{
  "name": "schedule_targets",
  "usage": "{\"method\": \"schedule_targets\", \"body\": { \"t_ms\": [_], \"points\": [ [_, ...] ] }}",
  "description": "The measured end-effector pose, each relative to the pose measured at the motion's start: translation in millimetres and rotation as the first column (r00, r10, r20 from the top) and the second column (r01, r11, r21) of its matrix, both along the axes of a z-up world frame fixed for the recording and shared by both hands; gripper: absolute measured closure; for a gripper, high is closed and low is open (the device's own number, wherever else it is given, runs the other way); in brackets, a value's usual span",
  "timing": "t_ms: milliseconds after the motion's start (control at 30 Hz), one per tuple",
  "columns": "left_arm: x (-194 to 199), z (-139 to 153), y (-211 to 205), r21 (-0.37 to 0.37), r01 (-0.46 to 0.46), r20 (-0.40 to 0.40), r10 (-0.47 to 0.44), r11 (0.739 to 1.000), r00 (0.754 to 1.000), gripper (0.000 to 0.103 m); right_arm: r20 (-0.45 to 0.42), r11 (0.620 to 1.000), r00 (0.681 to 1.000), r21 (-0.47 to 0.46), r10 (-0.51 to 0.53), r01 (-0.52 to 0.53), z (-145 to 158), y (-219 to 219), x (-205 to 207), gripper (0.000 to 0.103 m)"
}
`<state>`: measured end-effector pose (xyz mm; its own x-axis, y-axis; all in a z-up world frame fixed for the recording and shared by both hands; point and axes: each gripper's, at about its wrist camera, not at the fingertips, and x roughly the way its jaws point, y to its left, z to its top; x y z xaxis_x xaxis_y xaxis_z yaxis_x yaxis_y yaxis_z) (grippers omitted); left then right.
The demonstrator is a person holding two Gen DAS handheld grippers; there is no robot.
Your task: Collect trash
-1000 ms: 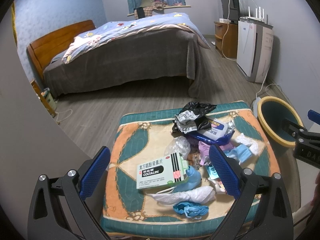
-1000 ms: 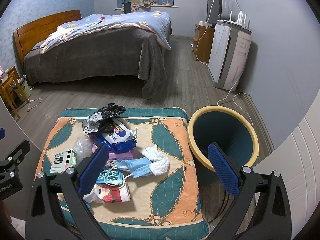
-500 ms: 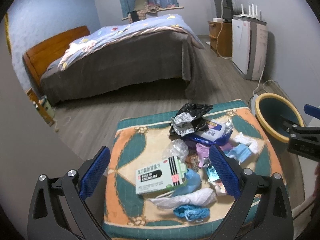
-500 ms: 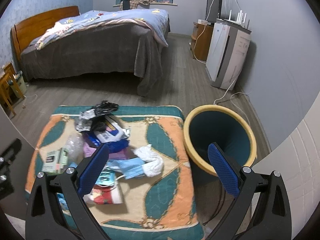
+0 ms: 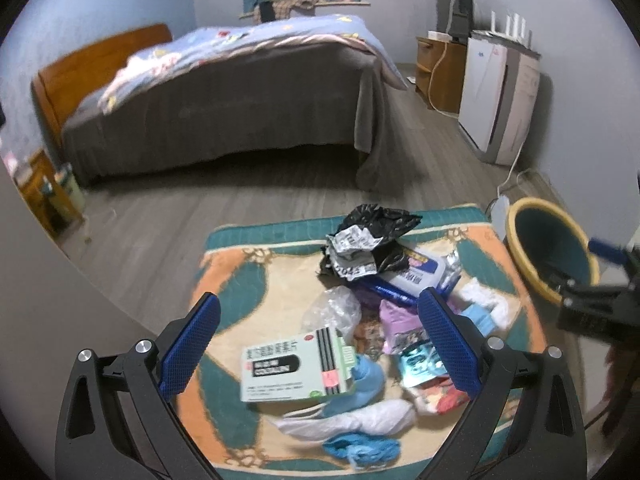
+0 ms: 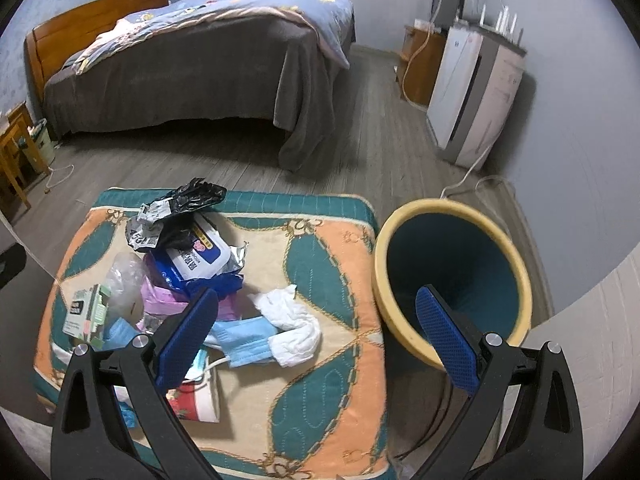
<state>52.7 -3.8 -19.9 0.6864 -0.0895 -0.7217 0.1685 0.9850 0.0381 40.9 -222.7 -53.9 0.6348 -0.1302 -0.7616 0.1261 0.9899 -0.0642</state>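
Note:
A pile of trash lies on a patterned cushioned stool [image 5: 228, 280] [image 6: 328, 248]: a green medicine box [image 5: 294, 364] [image 6: 86, 312], a black bag [image 5: 376, 224] [image 6: 196, 198], a wet-wipes pack [image 5: 416, 276] [image 6: 200, 252], a blue face mask [image 6: 244, 338], a white tissue [image 6: 292, 320] and a clear plastic wrap [image 5: 332, 308]. A yellow-rimmed teal bin [image 6: 452, 280] [image 5: 548, 248] stands right of the stool. My left gripper [image 5: 320, 344] is open and empty above the box. My right gripper [image 6: 316, 340] is open and empty above the stool's right side.
A bed [image 6: 192, 52] with a grey cover stands behind the stool. A white air purifier [image 6: 476, 92] and a wooden cabinet [image 6: 420, 64] stand along the right wall, with a cable on the floor. A small wooden stand [image 6: 16, 152] is at the far left.
Both grippers have lifted and drawn back a little from the stool; the views tilted. Both stay open and empty. The trash has not moved.

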Motion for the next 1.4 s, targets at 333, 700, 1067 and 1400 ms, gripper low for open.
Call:
{"method": "schedule_targets", "body": {
  "t_ms": [333,700,1067,1400],
  "points": [
    [14.6,6.4,2.2,0.007,0.002,0.023,-0.002,1.0,1.0,0.005,0.019,0.998,0.999,0.052,-0.034,0.033,29.5,-12.8,8.8,0.006],
    [20.4,-27.9,38.9,0.18,-0.002,-0.034,0.009,0.984,0.999,0.005,-0.014,0.989,0.996,0.121,0.087,-0.084,16.6,-15.4,43.2,0.006],
    [39.1,-64.2,50.3,0.089,0.066,-0.119,-0.056,0.994,0.991,0.005,-0.092,0.992,0.996,0.123,-0.011,0.022,4.5,-20.2,39.2,0.006],
    [30.3,-54.2,20.2,0.032,0.118,-0.093,-0.114,0.993,0.989,0.007,-0.143,0.978,0.985,0.169,-0.096,0.12,-19.1,-36.1,32.8,0.006]
  ]
}}
